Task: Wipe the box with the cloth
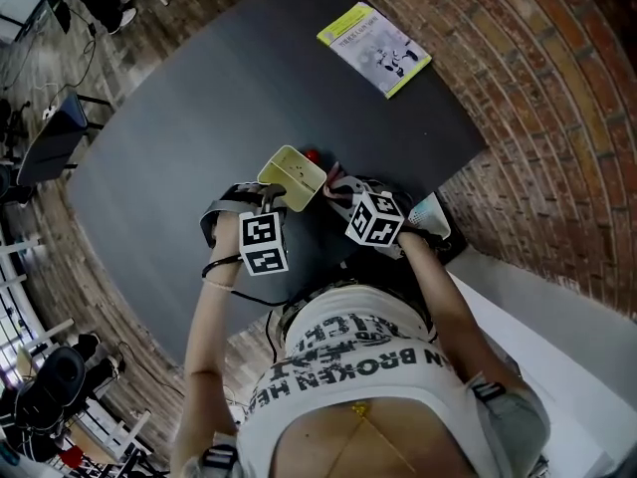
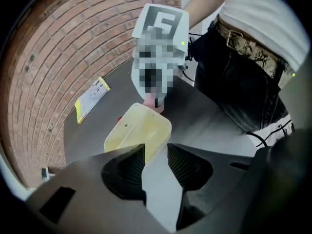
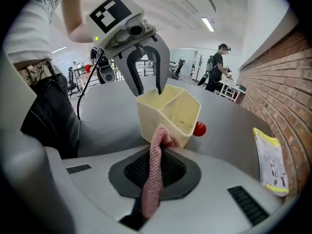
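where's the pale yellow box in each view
Head view: box at the picture's centre, toward the near edge of the dark table.
Left gripper view: box low centre, just beyond the left tongs.
Right gripper view: box at centre, pink cloth against its near lower corner.
Shared landmark: the yellow-edged booklet lying on the table, in all three views.

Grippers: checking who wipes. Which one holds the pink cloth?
The right gripper: its jaws pinch the pink cloth; the left gripper has open jaws.
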{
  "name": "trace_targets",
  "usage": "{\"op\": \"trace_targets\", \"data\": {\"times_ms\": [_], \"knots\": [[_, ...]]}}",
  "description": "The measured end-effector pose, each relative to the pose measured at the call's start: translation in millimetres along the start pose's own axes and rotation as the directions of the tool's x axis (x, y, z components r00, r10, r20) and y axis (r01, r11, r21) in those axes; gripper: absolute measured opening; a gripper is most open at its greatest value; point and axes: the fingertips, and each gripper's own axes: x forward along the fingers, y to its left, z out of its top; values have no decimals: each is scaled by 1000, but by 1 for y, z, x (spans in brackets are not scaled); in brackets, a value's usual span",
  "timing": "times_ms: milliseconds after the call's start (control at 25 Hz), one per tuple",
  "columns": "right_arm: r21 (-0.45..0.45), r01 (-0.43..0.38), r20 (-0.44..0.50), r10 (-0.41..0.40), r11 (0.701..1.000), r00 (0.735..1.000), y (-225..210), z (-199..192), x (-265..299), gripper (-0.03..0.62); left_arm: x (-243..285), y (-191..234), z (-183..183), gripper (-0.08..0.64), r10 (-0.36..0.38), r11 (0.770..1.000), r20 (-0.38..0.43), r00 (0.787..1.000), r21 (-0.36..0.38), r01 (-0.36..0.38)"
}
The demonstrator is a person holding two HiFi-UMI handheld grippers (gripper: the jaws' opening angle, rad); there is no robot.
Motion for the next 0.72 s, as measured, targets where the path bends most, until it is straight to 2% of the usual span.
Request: {"op": "trace_targets", "data": {"times_ms": [160, 240, 440, 600, 720], "knots": [[26, 23, 5, -23, 999, 1000, -6, -2, -2, 17, 17, 1, 0, 109, 35, 992, -100, 994, 123, -23], [53, 43, 18, -44, 998, 999, -12, -2, -5, 17, 20, -2, 3, 93, 29, 989, -123, 992, 148, -10], [88, 63, 48, -68, 994, 997, -23, 6, -7, 17, 19, -13, 30, 37, -44, 997, -5, 999, 64, 44], [25, 69, 38, -70, 997, 997, -24, 11, -3, 18, 22, -15, 40, 26, -86, 996, 56, 995, 16, 86], [-6, 55, 27, -55, 998, 998, -20, 10, -2, 17, 22, -14, 39, 23, -100, 995, 69, 993, -12, 102]]}}
